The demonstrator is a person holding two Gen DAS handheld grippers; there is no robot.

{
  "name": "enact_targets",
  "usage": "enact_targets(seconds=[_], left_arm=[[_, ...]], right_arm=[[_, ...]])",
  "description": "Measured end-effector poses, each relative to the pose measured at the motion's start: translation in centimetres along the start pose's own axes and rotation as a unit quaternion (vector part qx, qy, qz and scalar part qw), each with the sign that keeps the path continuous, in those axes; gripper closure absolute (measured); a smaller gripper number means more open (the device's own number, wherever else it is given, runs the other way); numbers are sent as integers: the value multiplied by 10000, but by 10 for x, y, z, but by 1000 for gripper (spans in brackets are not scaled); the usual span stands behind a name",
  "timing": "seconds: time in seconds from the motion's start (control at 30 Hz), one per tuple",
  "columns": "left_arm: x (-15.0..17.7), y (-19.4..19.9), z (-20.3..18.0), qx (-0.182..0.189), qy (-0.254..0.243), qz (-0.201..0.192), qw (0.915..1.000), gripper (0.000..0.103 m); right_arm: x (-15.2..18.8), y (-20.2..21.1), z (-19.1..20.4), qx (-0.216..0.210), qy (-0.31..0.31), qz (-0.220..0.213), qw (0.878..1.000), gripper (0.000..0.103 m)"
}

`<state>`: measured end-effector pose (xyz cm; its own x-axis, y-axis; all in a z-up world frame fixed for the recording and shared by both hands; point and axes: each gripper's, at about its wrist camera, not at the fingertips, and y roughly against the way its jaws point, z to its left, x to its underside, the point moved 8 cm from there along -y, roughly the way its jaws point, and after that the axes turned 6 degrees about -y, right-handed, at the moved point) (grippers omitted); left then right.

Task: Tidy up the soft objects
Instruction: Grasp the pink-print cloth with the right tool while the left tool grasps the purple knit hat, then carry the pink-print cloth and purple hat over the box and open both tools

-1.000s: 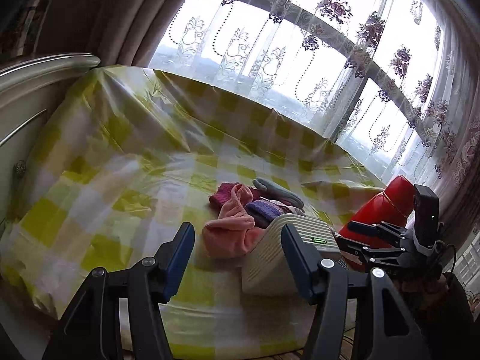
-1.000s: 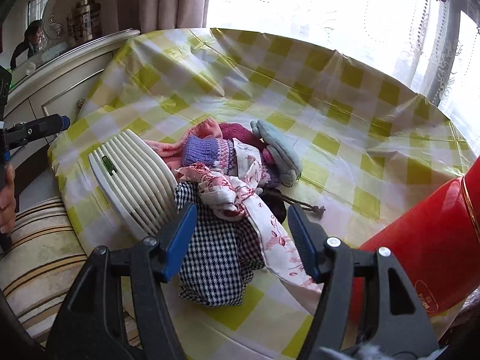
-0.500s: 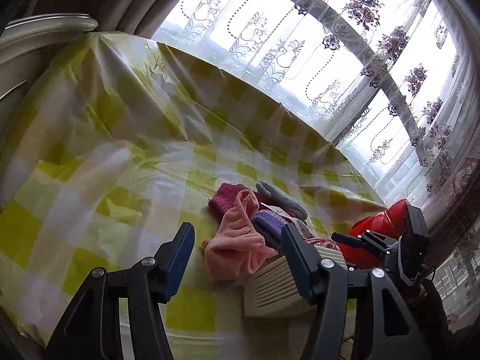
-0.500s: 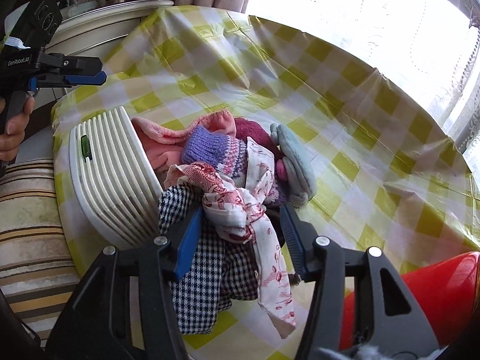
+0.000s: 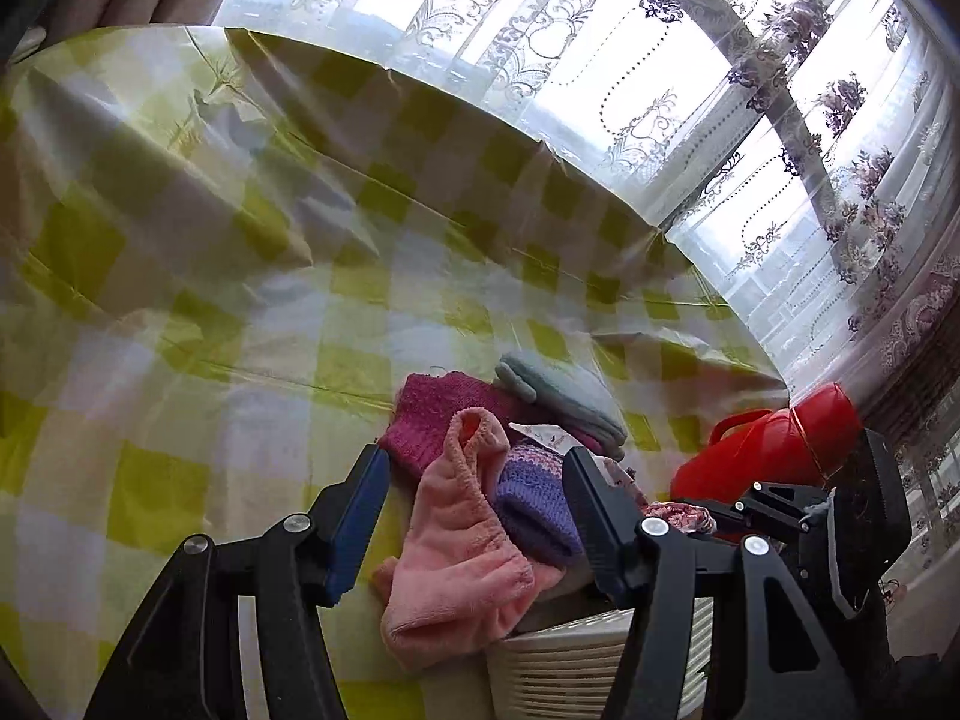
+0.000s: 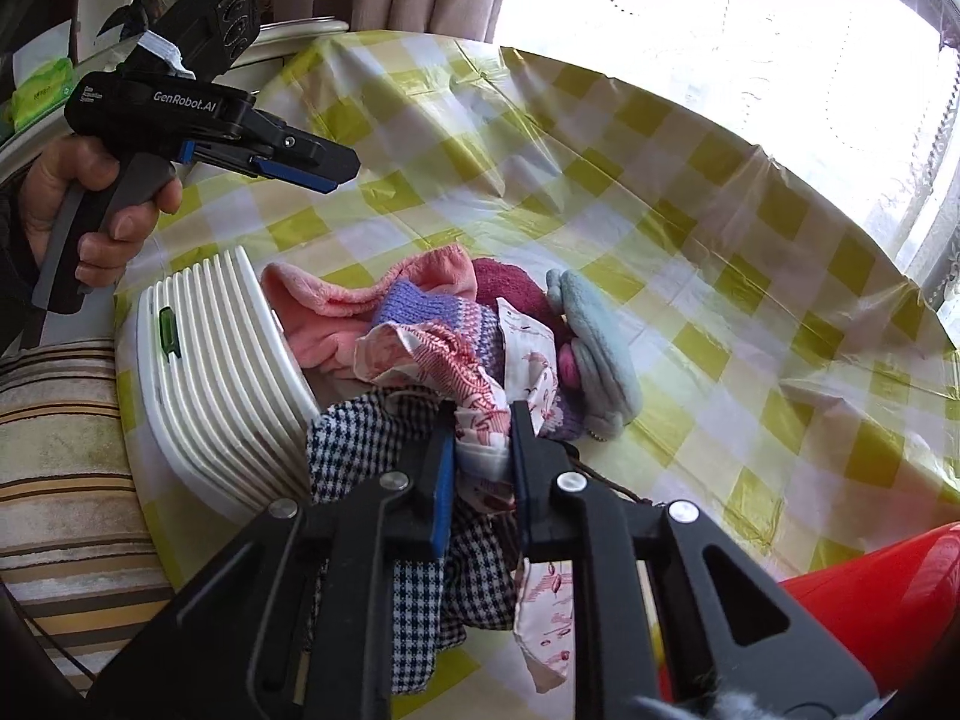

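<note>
A pile of soft things lies on the yellow-checked tablecloth (image 6: 690,180): a pink sock (image 5: 462,552) (image 6: 336,300), a purple knit piece (image 5: 534,504) (image 6: 438,312), a maroon knit piece (image 5: 432,414), a pale blue mitten (image 6: 600,336) (image 5: 564,390), a black-and-white checked cloth (image 6: 372,438) and a white cloth with red print (image 6: 480,396). My right gripper (image 6: 483,450) is shut on the white printed cloth. My left gripper (image 5: 474,510) (image 6: 312,171) is open, held above the pink sock.
A white ribbed basket (image 6: 222,378) lies on its side at the pile's left, also in the left wrist view (image 5: 588,660). A red thermos (image 5: 774,450) (image 6: 882,600) stands at the right. A striped cushion (image 6: 60,480) lies below the table edge. Lace curtains (image 5: 690,90) hang behind.
My right gripper has moved down into the pile and closed on the white printed cloth. My left gripper has risen and moved over the table toward the pink sock, still open.
</note>
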<state>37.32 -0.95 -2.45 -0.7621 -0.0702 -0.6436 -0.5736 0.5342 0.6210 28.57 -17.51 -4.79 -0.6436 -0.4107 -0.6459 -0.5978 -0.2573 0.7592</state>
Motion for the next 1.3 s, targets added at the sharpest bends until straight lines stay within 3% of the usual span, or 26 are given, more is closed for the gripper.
enact_targets(seconds=[0.23, 0.4, 0.5, 0.57, 0.7, 0.77, 0.9, 1.03, 1.1, 1.13, 1.17, 1.3], left_arm=[[19, -36, 16, 138, 425, 837, 9955, 42], [15, -34, 11, 221, 333, 769, 9962, 42], [2, -31, -9, 541, 97, 765, 9956, 42], [-3, -38, -22, 772, -113, 972, 9922, 42], [-6, -64, -47, 1026, -926, 1560, 9780, 42], [-5, -76, -57, 881, -1406, 1798, 9696, 42], [10, -101, -78, 755, -2219, 2340, 9436, 42], [25, -125, -72, 318, -2548, 2795, 9252, 42], [29, -129, -71, 257, -2708, 2845, 9193, 54], [30, -129, -70, 192, -2778, 2818, 9182, 69], [28, -128, -70, 148, -2794, 2770, 9192, 77], [17, -115, -73, 63, -2747, 2456, 9296, 81]], right_arm=[[-6, 20, -35, 498, -665, -251, 9962, 84], [-6, 42, -50, 824, -1038, -435, 9902, 84], [-2, 54, -52, 951, -1183, -490, 9872, 84], [2, 61, -51, 993, -1212, -488, 9864, 84], [15, 75, -44, 1094, -1263, -471, 9848, 84], [23, 83, -42, 1145, -1351, -460, 9831, 84], [44, 96, -39, 1190, -1586, -376, 9794, 84], [69, 105, -38, 1262, -1728, -170, 9767, 84], [82, 110, -38, 1276, -1835, -100, 9747, 84], [87, 113, -39, 1294, -1883, -66, 9735, 84], [92, 115, -41, 1314, -1937, -51, 9722, 84], [103, 125, -46, 1404, -2081, -42, 9680, 84]])
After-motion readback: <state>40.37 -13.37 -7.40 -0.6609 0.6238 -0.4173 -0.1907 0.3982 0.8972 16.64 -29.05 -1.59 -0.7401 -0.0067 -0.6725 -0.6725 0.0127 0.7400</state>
